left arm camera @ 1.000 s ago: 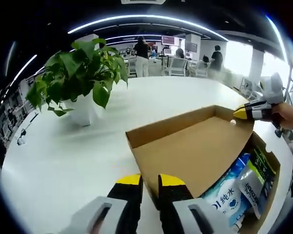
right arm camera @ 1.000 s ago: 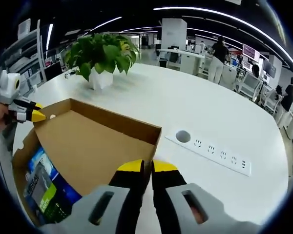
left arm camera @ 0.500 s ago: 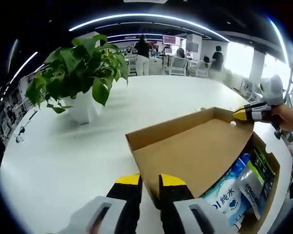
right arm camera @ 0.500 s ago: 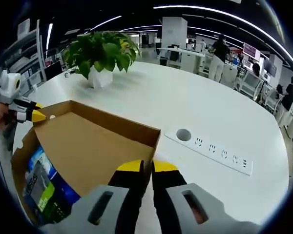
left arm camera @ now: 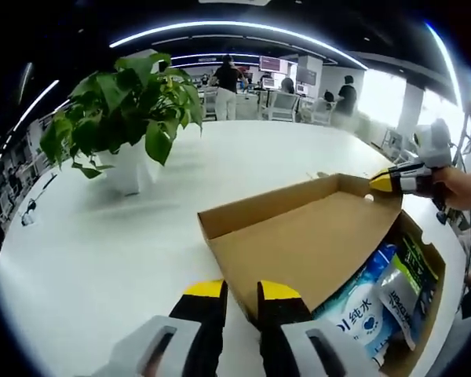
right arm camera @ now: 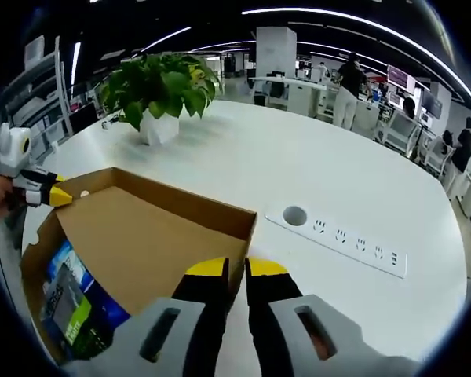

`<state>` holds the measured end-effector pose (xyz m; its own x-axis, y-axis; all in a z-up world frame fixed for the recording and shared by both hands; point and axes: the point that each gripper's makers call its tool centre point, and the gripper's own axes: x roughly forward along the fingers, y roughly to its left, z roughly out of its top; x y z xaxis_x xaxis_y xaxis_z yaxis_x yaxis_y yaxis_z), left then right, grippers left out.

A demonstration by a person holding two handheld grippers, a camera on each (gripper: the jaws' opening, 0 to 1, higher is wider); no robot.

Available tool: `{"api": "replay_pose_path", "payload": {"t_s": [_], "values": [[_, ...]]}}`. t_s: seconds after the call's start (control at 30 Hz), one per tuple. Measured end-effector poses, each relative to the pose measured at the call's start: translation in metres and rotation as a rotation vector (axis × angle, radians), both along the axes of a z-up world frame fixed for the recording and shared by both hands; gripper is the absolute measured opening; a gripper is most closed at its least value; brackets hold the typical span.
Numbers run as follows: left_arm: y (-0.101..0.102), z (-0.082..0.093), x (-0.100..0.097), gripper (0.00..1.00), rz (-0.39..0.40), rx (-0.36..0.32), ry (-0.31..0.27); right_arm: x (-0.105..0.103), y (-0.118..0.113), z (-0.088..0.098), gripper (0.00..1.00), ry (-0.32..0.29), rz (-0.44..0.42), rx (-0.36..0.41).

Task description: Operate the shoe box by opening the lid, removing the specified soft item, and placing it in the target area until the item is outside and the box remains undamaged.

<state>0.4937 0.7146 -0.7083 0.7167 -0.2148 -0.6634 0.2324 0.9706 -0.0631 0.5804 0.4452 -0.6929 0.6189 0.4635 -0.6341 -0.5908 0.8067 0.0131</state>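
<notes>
A brown cardboard shoe box [left arm camera: 432,259] lies on the white table with its lid [left arm camera: 306,236] swung up and back. My left gripper [left arm camera: 240,289] is shut on the lid's near corner. My right gripper [left arm camera: 383,182] comes in from the right and pinches the opposite corner. In the right gripper view the same lid [right arm camera: 141,236] slopes away from my right gripper [right arm camera: 235,269], which is shut on its edge, and the left gripper [right arm camera: 59,197] grips the far corner. Inside the box lie soft packs: a blue-and-white wipes pack [left arm camera: 357,310] and a dark green pack [right arm camera: 71,306].
A potted green plant [left arm camera: 118,118] stands on the white table [left arm camera: 102,251] behind the box. A recessed power strip [right arm camera: 341,239] with a round hole runs to the right of the box. People and desks fill the far office background [left arm camera: 228,78].
Both views have shifted slightly with the hands. The lid stays held up by its two corners at nearly the same angle.
</notes>
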Motion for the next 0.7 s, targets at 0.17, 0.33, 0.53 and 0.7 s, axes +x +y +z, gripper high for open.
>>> {"api": "replay_pose_path", "payload": {"t_s": [0.17,0.33,0.53,0.7], "values": [[0.0,0.001,-0.003,0.15,-0.008,-0.001,-0.002,-0.007,-0.003,0.006,0.08,-0.002,0.003,0.002],[0.007,0.012,-0.013,0.19,-0.002,-0.01,-0.023,-0.009,-0.016,0.018,0.13,-0.007,-0.014,0.032],[0.019,0.035,-0.032,0.21,0.033,-0.049,-0.081,-0.023,-0.042,0.054,0.17,-0.055,-0.057,0.135],[0.016,0.058,-0.049,0.23,0.03,-0.084,-0.126,-0.031,-0.063,0.072,0.2,-0.07,-0.078,0.222]]}}
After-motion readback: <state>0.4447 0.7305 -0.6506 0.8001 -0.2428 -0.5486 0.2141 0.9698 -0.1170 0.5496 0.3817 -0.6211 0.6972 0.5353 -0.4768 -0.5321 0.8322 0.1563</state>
